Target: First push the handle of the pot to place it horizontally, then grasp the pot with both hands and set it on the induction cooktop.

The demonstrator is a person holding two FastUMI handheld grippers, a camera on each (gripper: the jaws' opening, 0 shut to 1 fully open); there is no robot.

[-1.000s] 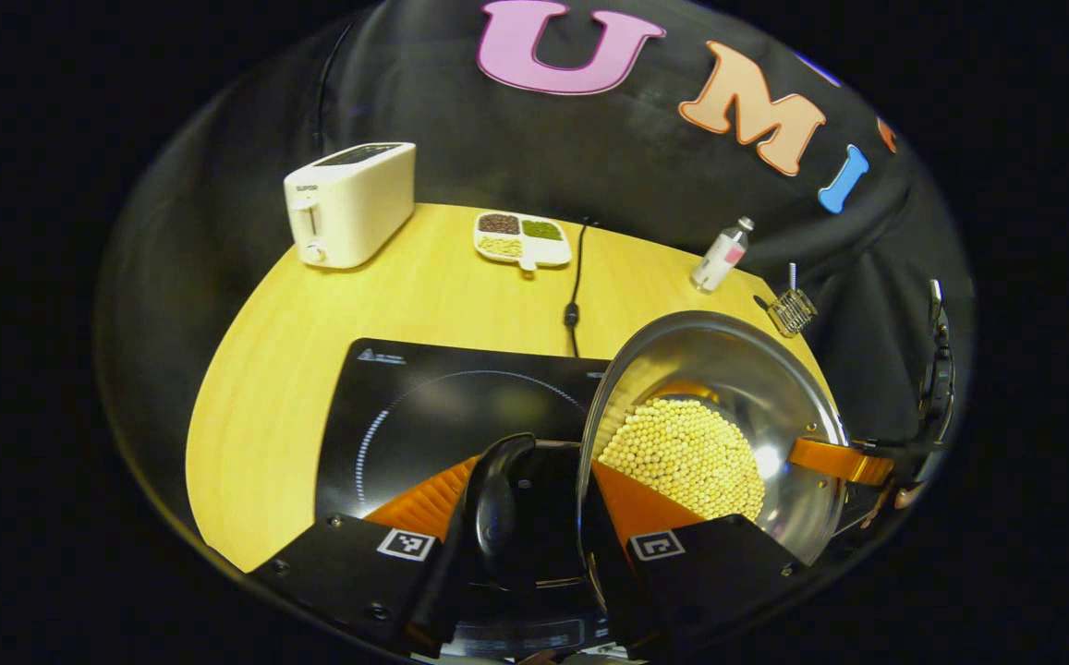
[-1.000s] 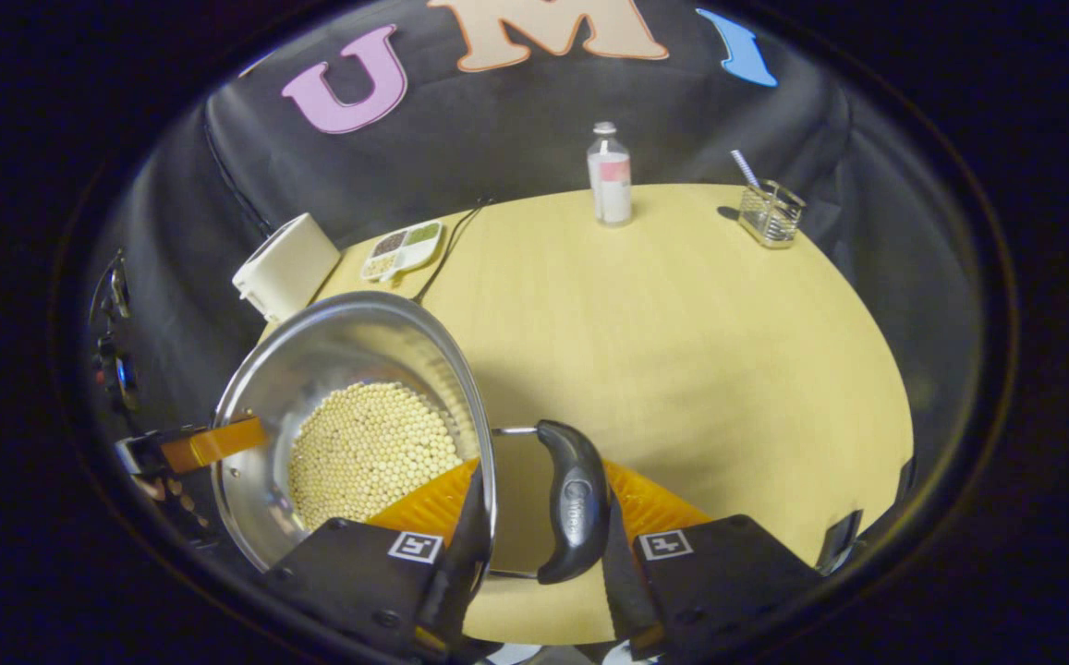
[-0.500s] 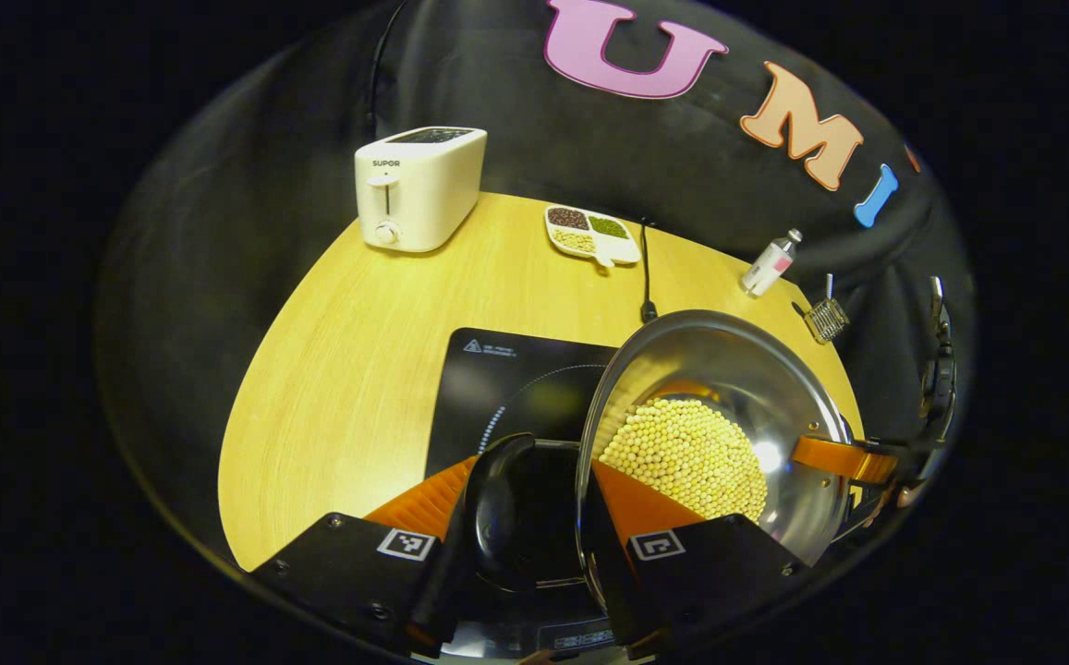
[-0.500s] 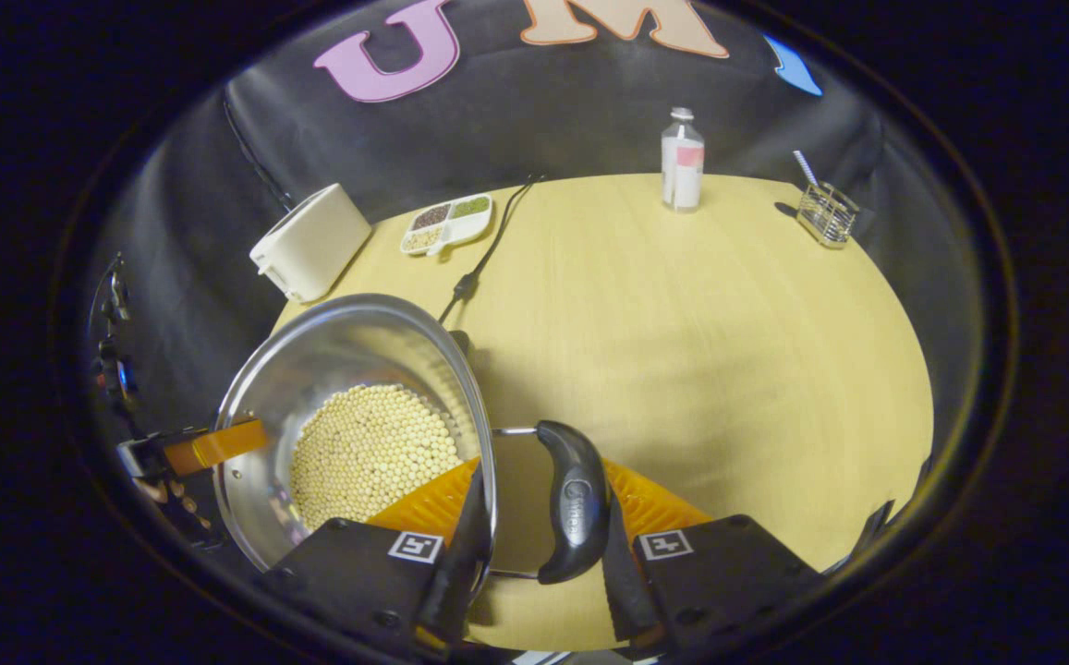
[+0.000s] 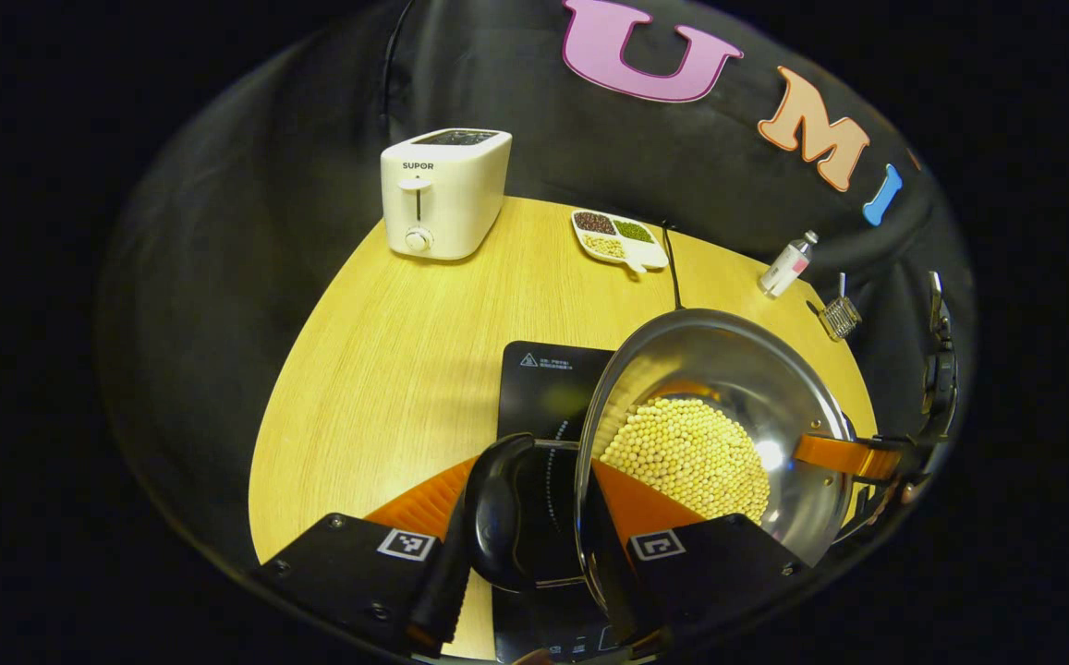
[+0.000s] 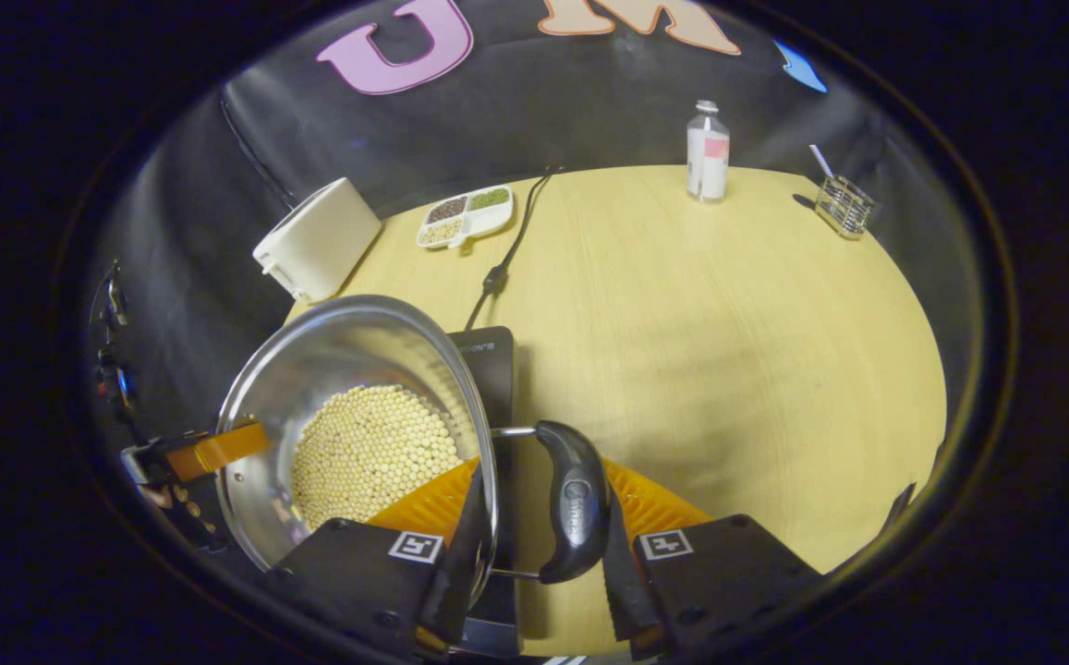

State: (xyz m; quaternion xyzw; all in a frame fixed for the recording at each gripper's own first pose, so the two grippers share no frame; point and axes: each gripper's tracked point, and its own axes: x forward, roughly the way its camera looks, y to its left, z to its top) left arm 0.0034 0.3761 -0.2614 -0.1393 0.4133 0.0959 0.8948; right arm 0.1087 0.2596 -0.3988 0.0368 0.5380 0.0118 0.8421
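Pot (image 5: pixel 728 369) was polished, mirror-bright metal; cooktop (image 5: pixel 543 379) glossy black glass; table (image 6: pixel 728 305) matt pale wood grain; toaster (image 5: pixel 442 189) smooth plastic.

Left claw (image 5: pixel 534 494) clamped with 1 finger inside, 1 outside, right claw (image 6: pixel 534 503) clamped likewise, facing each other

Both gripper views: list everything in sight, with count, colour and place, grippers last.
pot: 1, steel, pale beans inside, held over the cooktop
cooktop: 1, black, under the pot
toaster: 1, white, far left
tray: 1, white, divided, beside the toaster
cord: 1, black, running back from the cooktop
bottle: 1, clear, far edge
rack: 1, wire, far right
table: 1, wood
left gripper: jaws clamp a pot handle
right gripper: jaws clamp the other handle
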